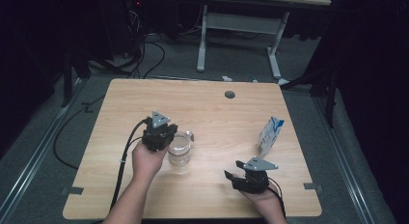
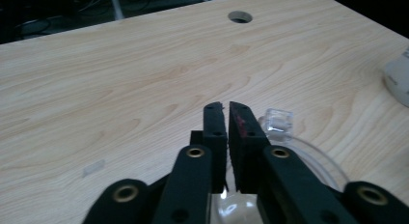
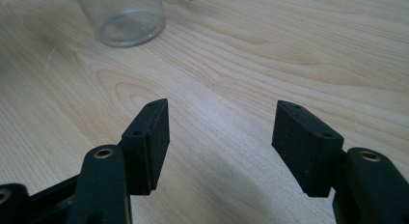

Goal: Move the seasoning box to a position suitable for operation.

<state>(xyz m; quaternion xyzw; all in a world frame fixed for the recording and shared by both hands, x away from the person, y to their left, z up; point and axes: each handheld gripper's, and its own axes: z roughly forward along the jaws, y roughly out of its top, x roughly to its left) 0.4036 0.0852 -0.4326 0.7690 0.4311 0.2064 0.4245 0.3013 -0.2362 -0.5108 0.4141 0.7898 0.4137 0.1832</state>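
Note:
A clear glass cup (image 1: 179, 154) stands upright at the table's middle left. In the right gripper view its base (image 3: 126, 21) sits at the far left. My left gripper (image 1: 171, 138) comes onto the cup's near-left rim from above. In the left gripper view that gripper (image 2: 226, 108) has its jaws almost together, with the glass wall (image 2: 230, 207) pinched between the pads and the rim (image 2: 316, 154) curving off right. A small clear tab (image 2: 279, 121) sticks out at the far rim. My right gripper (image 1: 231, 169) rests near the front right, open (image 3: 222, 125) over bare wood.
A blue-and-white carton (image 1: 270, 136) stands at the table's right side, its white edge (image 2: 398, 77) showing in the left gripper view. A round cable hole (image 1: 229, 94) lies near the far edge. The wooden table (image 1: 144, 98) has bare room behind the cup.

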